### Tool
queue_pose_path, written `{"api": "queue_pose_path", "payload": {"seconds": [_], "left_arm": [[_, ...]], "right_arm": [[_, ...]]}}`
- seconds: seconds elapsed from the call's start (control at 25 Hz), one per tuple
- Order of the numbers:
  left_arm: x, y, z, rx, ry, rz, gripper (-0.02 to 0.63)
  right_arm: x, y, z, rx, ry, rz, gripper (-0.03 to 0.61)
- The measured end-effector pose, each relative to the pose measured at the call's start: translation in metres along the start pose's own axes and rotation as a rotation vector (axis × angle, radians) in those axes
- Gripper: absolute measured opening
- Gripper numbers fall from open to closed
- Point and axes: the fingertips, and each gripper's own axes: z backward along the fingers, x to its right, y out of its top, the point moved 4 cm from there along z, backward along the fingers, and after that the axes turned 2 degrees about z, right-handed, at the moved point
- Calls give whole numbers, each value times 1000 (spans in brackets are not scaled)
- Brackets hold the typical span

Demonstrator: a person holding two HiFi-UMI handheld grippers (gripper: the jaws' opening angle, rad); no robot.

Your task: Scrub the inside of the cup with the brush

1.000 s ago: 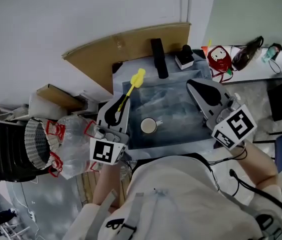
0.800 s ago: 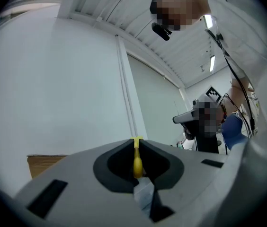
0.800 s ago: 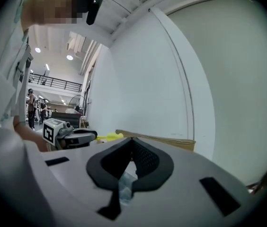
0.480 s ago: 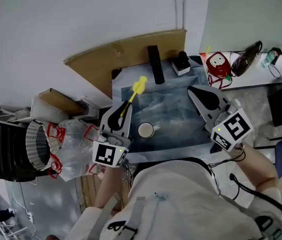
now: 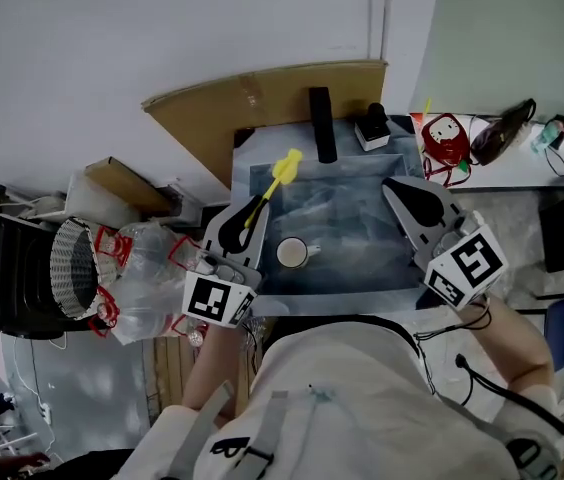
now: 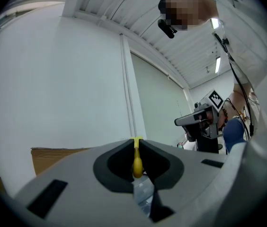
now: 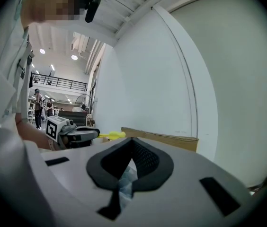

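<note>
Change: almost nothing has moved since the earlier frames. The framing has shifted a little, but both tools and the cup keep the same relation to one another.
Left tool: the left tool (image 5: 250,206) has its jaws pinched on the thin handle of the yellow brush (image 5: 282,168). The left gripper view shows the handle (image 6: 137,161) clamped right at the jaw tips (image 6: 137,142). The bristle end sticks out ahead of the tool, up in the air.
Right tool: the right tool (image 5: 390,182) has its jaws pressed together with nothing between them, which the right gripper view (image 7: 132,141) shows plainly.
Cup: the cup (image 5: 293,253) stands upright on the table (image 5: 362,236). It sits between the two tools, nearer the left one, just beside that tool's body and behind its jaw tips. Neither tool touches it.
Done: the brush is in hand.
Left: by my reading, all of the scrubbing. The bristles are well apart from the cup's mouth and point away from it. The cup is not steadied, so the right tool will likely have to hold it.
</note>
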Motion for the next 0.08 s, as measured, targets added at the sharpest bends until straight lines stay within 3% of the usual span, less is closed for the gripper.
{"api": "queue_pose_path", "payload": {"seconds": [0.08], "left_arm": [[2, 0, 2, -6, -4, 5, 35]], "right_arm": [[-3, -1, 3, -3, 2, -3, 15]]}}
